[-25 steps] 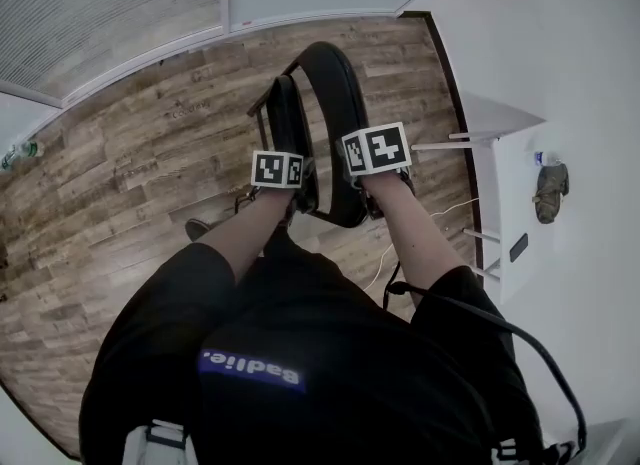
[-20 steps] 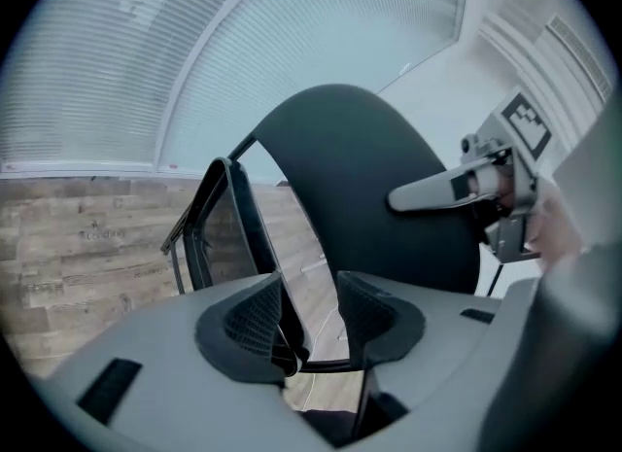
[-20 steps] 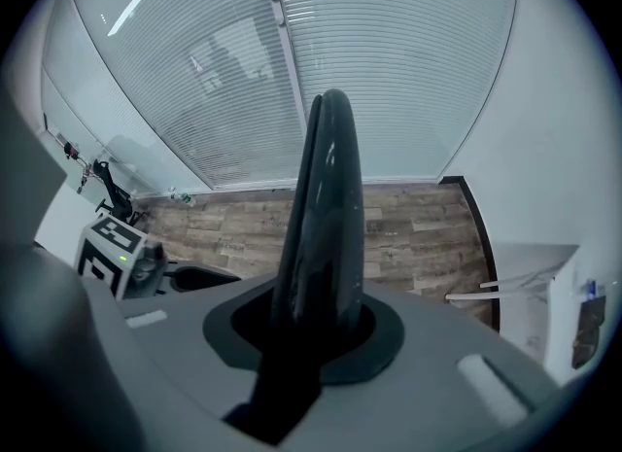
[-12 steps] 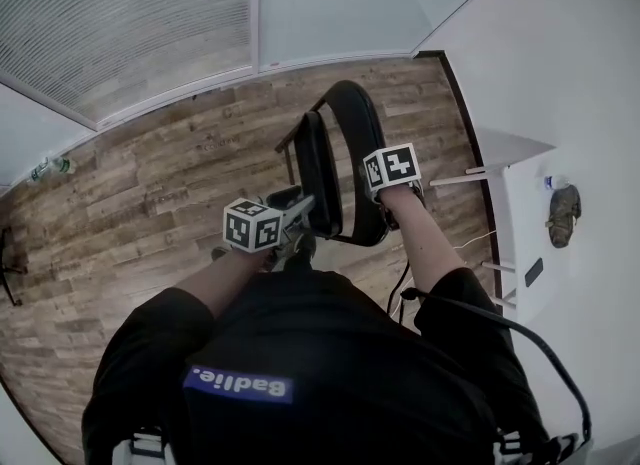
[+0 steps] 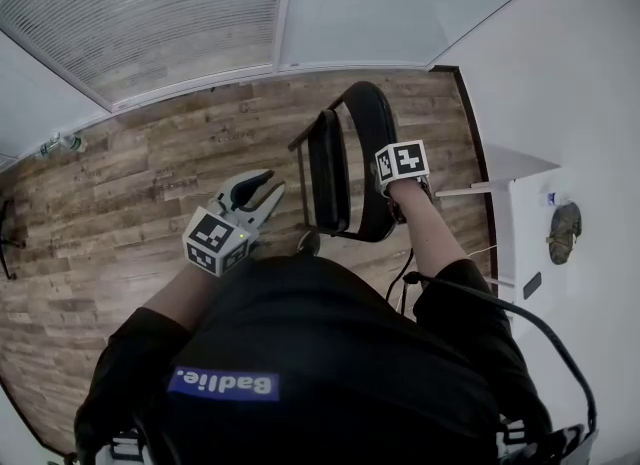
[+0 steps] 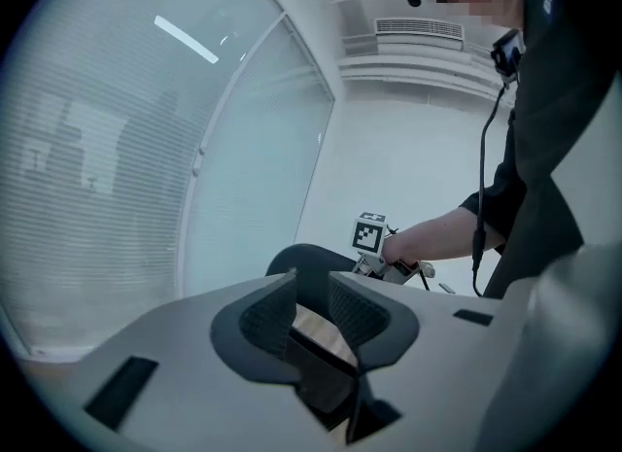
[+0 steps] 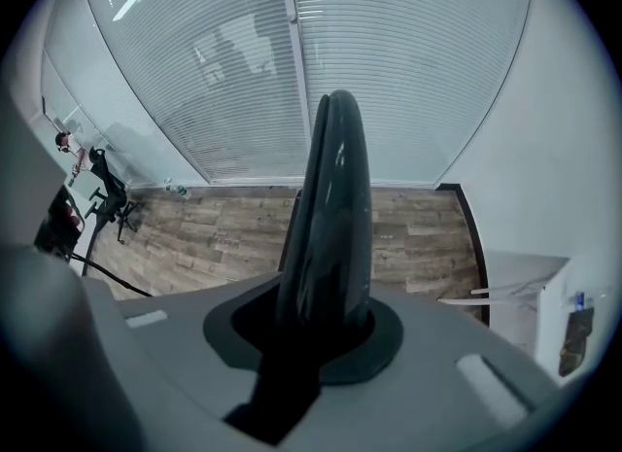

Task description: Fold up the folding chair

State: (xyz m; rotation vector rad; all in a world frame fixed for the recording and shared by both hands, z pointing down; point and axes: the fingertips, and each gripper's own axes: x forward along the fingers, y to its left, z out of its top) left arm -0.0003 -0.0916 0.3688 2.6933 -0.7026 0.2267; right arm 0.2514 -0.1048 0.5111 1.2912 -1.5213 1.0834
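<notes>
The black folding chair point(image 5: 372, 133) stands on the wood floor, its seat point(image 5: 328, 168) tipped up close to the backrest. My right gripper point(image 5: 393, 203) points down, shut on the top edge of the backrest point(image 7: 330, 197), which fills the space between its jaws point(image 7: 316, 329). My left gripper point(image 5: 264, 185) hangs in the air left of the chair, apart from it. Its jaws point(image 6: 311, 309) are closing with nothing between them. In the left gripper view the backrest top point(image 6: 306, 258) and the right gripper's marker cube point(image 6: 367, 233) show beyond them.
A white table point(image 5: 520, 168) and white wall stand close to the chair's right. A glass wall with blinds point(image 5: 150, 13) runs along the back. A bottle point(image 5: 60, 141) lies on the floor far left, and an office chair point(image 7: 107, 202) stands far off.
My left gripper came off the chair seat, rose and swung out to the left, rolling as it went. The seat stayed tipped up. The right gripper kept its hold.
</notes>
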